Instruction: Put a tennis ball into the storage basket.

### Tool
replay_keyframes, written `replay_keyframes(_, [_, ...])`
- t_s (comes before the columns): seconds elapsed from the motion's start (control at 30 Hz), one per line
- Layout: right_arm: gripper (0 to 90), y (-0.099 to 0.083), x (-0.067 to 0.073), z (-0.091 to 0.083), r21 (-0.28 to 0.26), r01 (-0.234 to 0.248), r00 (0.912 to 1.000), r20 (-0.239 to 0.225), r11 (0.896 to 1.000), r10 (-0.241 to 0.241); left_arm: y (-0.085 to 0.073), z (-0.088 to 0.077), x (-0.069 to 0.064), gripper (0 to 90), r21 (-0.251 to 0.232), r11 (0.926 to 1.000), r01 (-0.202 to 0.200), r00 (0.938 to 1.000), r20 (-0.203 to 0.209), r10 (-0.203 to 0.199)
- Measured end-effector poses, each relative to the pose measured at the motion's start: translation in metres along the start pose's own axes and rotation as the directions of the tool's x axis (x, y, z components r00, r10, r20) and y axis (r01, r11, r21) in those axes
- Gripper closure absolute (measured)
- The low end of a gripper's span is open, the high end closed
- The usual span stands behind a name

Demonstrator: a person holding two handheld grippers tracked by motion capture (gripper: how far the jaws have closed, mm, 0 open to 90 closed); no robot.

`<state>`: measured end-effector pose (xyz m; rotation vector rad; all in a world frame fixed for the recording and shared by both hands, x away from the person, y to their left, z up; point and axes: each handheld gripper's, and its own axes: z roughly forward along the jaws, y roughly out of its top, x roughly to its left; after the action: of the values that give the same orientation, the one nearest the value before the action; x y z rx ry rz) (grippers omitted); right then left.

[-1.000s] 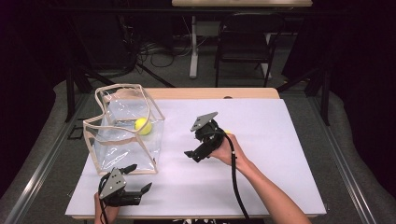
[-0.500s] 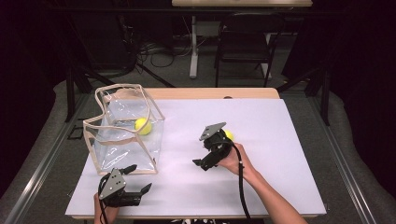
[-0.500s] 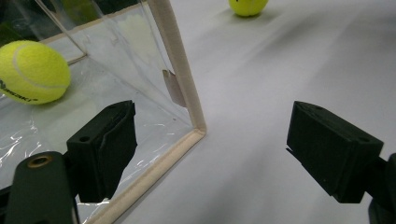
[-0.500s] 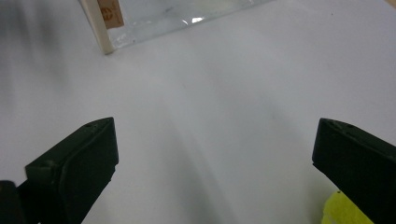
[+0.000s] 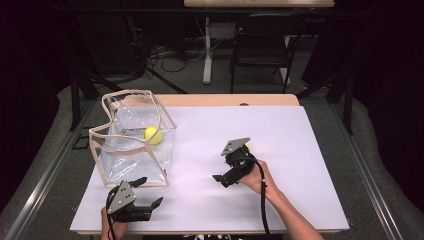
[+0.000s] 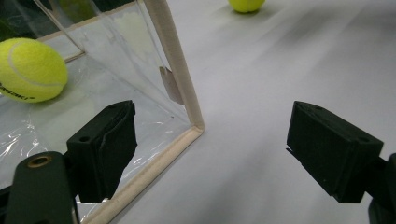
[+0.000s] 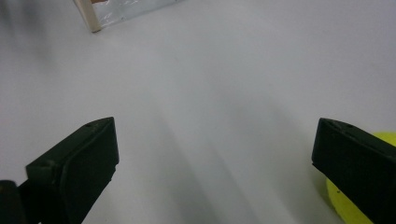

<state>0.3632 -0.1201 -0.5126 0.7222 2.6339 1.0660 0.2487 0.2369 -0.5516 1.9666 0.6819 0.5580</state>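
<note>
Balls, two: one (image 5: 153, 135) lying in bag (image 5: 112, 165), one (image 7: 348, 205) sitting beside right gripper (image 5: 225, 177). Grippers, two: right and left (image 5: 145, 192) both gaping wide, holding nothing.

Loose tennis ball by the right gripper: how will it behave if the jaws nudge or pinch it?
The tennis ball sits free on the smooth white table, so a nudge will probably send it rolling. Its fuzzy felt should grip well between the pads, so it is unlikely to slip. The right gripper is open and off-centre to it, so one jaw may knock it aside.
</note>
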Motion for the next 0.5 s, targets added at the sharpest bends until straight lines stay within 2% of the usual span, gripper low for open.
replay_keyframes(0.03, [0.2,-0.0003,0.0007,0.0003,0.012,0.008,1.0000,0.004,1.000,-0.008,0.0000,-0.0001,0.0000,15.9,0.000,1.0000,0.000,1.0000,0.000,0.000])
replay_keyframes(0.23, [0.3,-0.0021,0.0017,-0.0044,0.000,0.007,0.9999,0.012,1.000,-0.007,-0.0008,-0.0002,0.0004,15.9,0.004,1.0000,0.001,1.0000,0.000,-0.001])
replay_keyframes(0.5, [0.9,-0.0052,-0.0060,-0.0092,-0.011,0.002,0.9995,0.032,1.000,-0.001,-0.0002,0.0004,-0.0006,15.9,0.001,1.0000,-0.001,1.0000,0.005,0.001])
